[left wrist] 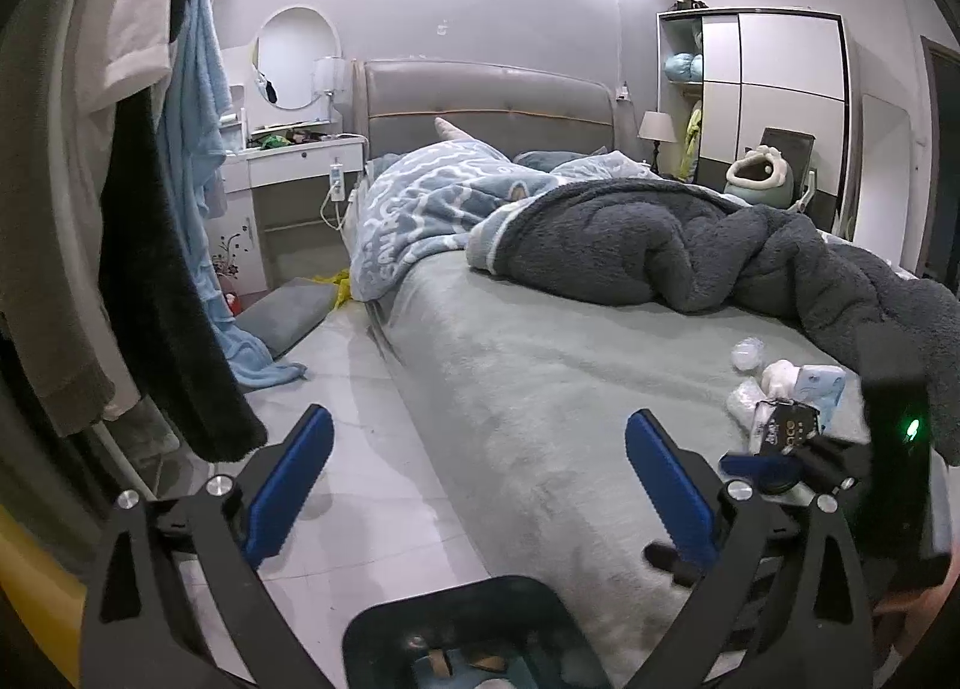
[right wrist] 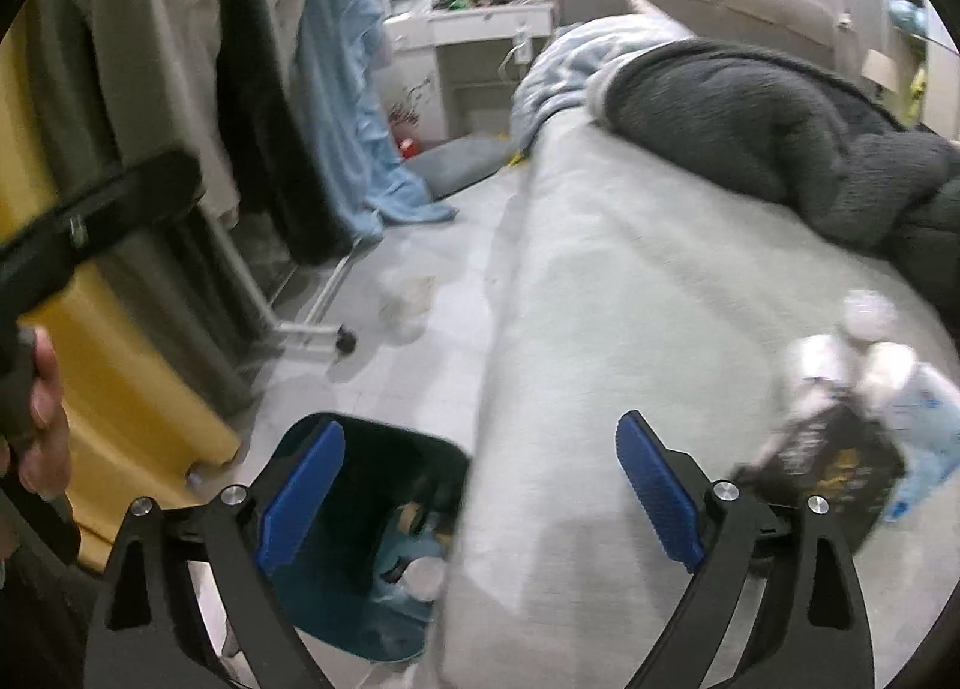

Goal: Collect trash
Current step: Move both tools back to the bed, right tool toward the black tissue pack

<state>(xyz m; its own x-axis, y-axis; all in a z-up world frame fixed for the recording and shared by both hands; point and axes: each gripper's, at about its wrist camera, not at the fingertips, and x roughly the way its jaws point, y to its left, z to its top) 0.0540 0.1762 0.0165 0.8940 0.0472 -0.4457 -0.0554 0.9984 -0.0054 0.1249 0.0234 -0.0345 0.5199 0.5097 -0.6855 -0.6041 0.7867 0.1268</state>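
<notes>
text: black wrapper (left wrist: 786, 425) | partly legible "co" | blanket lettering (left wrist: 384, 245) unreadable

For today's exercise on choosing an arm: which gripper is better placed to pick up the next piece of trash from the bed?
Right. The right gripper, open, sits nearer the trash pile on the bed; the left gripper is farther from it.

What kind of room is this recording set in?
A lived-in bedroom: a bed with rumpled blankets, a wardrobe, and a dressing table with round mirror.
</notes>
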